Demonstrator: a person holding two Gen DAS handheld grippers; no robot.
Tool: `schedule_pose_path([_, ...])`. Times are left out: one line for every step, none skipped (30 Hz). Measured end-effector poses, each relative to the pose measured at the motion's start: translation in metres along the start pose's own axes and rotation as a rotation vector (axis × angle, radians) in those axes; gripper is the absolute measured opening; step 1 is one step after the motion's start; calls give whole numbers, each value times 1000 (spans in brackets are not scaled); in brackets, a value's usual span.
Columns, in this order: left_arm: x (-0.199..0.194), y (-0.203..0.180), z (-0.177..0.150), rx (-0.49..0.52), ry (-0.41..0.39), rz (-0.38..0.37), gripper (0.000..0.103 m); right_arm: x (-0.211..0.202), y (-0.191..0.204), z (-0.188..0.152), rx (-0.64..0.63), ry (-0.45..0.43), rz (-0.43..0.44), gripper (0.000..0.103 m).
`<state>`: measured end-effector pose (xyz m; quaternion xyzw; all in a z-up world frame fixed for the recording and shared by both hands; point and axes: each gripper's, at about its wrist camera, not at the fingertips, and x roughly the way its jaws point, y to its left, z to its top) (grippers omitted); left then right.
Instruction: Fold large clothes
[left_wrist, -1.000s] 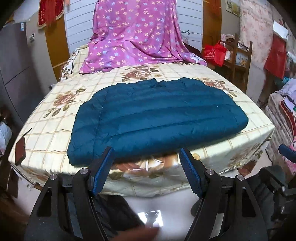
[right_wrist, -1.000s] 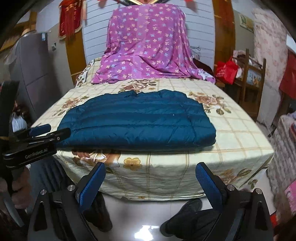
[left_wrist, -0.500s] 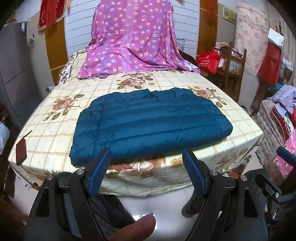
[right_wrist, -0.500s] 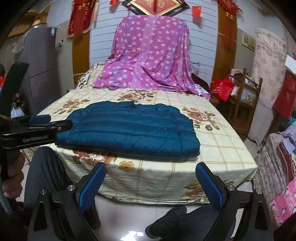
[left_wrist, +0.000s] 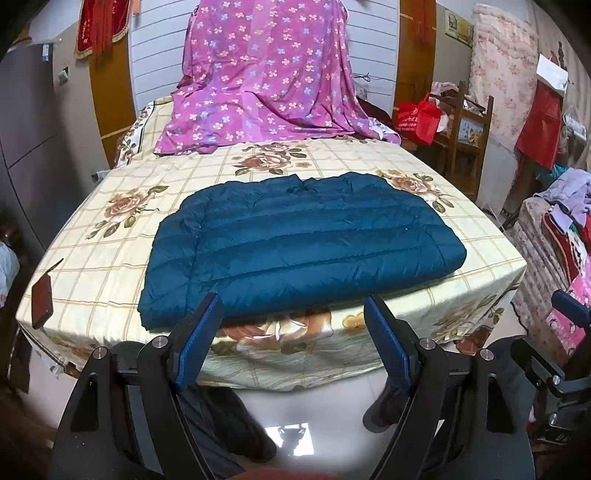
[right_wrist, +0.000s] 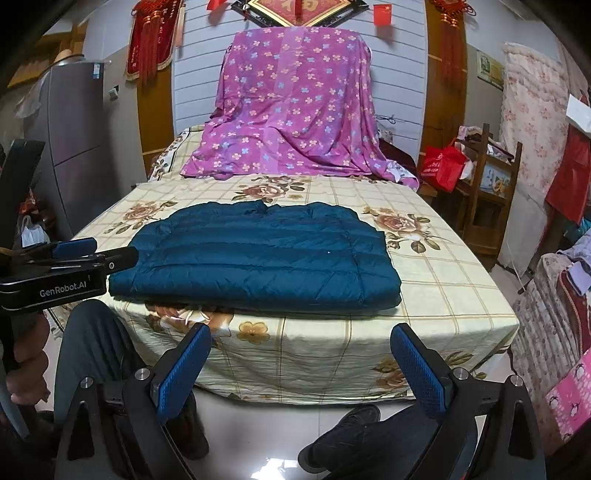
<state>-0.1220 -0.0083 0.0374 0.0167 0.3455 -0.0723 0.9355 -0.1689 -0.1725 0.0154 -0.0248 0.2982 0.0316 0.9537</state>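
— Two pairs of tongs, both off the bed?

— Yes. Left tongs (left_wrist: 293, 328) stand wide apart with nothing between the blue pads, held in front of the bed's near edge. Right tongs (right_wrist: 301, 363) are spread wide too, and empty, lower down before the hanging sheet.

— Where is the garment?

— The teal quilted jacket (left_wrist: 299, 243) lies folded into a flat rectangle on the bed (left_wrist: 110, 258), close to the near edge, collar side toward the far end.

— Anything else on the bed?

— A purple floral sheet (left_wrist: 266, 74) drapes over something at the far end, well apart from the jacket. A small dark red object (left_wrist: 41, 301) lies near the left corner; I cannot tell what it is.
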Motion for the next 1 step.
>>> schedule_pose_path([0,0,0,2,-2,1,79,0,1,0,-1,0,0,97])
